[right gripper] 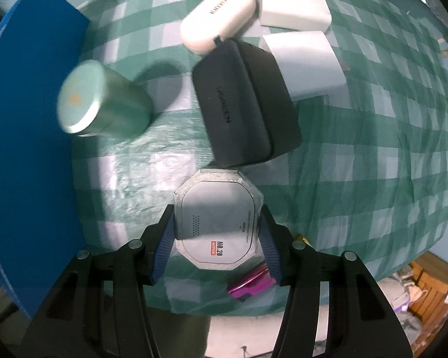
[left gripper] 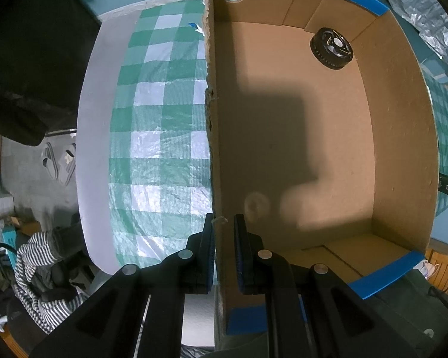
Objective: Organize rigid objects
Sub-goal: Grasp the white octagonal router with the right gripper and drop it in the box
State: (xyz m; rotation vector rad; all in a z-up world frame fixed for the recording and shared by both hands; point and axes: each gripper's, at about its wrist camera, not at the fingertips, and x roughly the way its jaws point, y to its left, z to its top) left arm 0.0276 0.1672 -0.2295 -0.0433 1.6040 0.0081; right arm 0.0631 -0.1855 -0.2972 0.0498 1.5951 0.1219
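Fingers of the left gripper (left gripper: 224,250) pinch the cardboard box (left gripper: 403,137) wall; only its view shows the black wheel (left gripper: 332,48) inside, far right. Right gripper (right gripper: 216,238) clamps the grey octagonal device (right gripper: 216,219) over checked cloth (right gripper: 373,155); black case (right gripper: 245,104) beyond, green tin (right gripper: 101,101) left.

Black tool (right gripper: 216,240), blue ribbed pads (right gripper: 163,247)
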